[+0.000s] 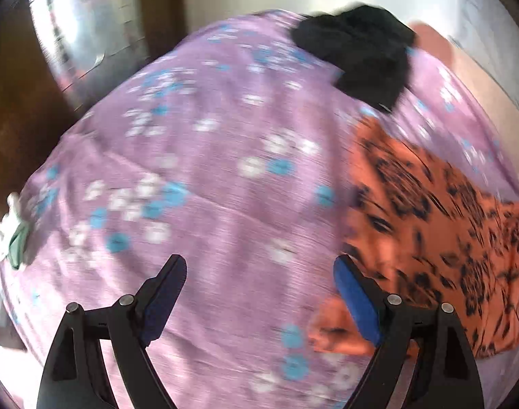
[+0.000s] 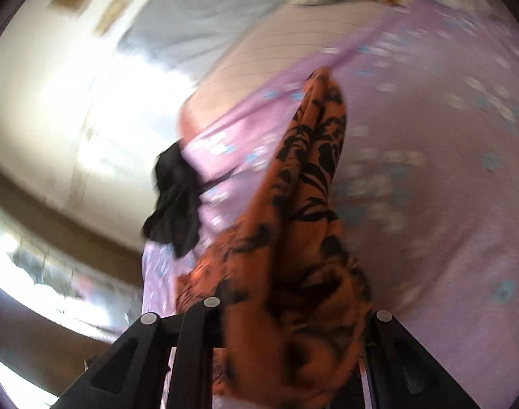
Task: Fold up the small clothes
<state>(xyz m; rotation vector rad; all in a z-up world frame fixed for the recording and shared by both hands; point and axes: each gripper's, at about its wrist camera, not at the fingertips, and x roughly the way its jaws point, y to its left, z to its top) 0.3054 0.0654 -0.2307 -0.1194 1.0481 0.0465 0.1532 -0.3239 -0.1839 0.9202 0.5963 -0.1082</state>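
Right gripper (image 2: pixel 286 351) is clamped on the orange black-patterned garment (image 2: pixel 303 231), whose bunched long axis runs straight ahead from the jaws and tapers to a tip resting on the purple floral sheet (image 2: pixel 429 204). Left gripper (image 1: pixel 259 272) hovers with its blue-padded fingers (image 1: pixel 356 301) spread apart and nothing between them; the same garment (image 1: pixel 446 225) lies spread to its right. Ahead lies a black garment (image 1: pixel 361 54) on the sheet (image 1: pixel 208 156). Only the left view shows a white-green cloth (image 1: pixel 12 235) far left.
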